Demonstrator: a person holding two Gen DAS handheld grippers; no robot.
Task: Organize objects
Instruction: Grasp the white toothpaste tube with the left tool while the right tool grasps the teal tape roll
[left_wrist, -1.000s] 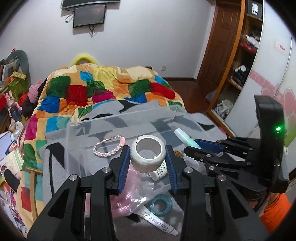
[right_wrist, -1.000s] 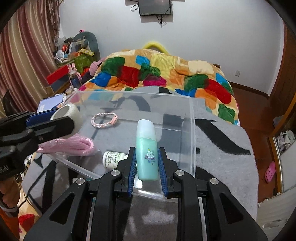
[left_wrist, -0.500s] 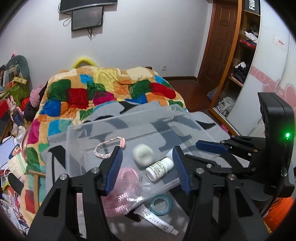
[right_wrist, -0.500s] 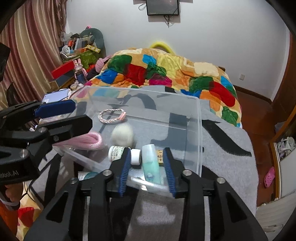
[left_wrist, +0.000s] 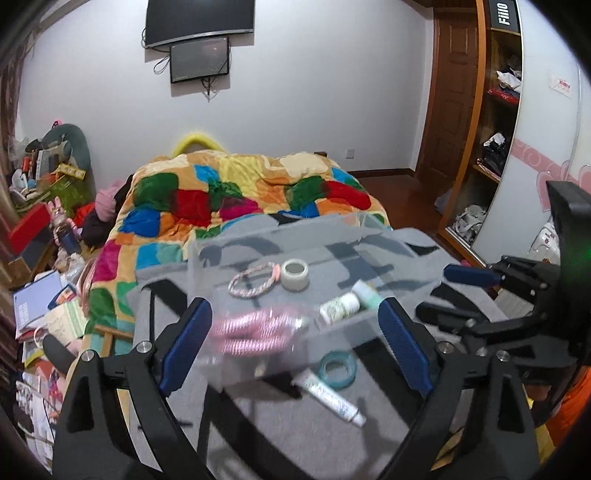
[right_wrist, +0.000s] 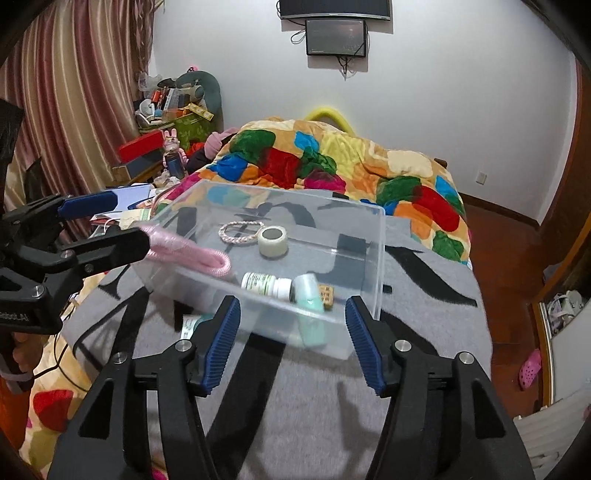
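Note:
A clear plastic box (right_wrist: 371, 243) (left_wrist: 207, 254) stands on a grey blanket. Inside lie a white tape roll (right_wrist: 272, 241) (left_wrist: 294, 274), a braided bracelet (right_wrist: 240, 232) (left_wrist: 253, 283), a pink cord bundle (right_wrist: 192, 254) (left_wrist: 255, 328), a white bottle (right_wrist: 266, 284) (left_wrist: 339, 305), a mint green bottle (right_wrist: 310, 310) (left_wrist: 366, 294) and a small brown box (right_wrist: 326, 294). My left gripper (left_wrist: 293, 347) is open and empty, in front of the box. My right gripper (right_wrist: 291, 339) is open and empty at the box's near wall.
A teal tape ring (left_wrist: 337, 369) and a white tube (left_wrist: 330, 396) lie on the blanket (right_wrist: 424, 291) outside the box. A colourful quilt (right_wrist: 332, 162) covers the bed behind. Clutter (right_wrist: 173, 107) stands at the left, a wardrobe (left_wrist: 495, 122) at the right.
Both grippers opened and pulled back. The left one let go of the white tape roll, the right one the mint green bottle; both now lie in the box.

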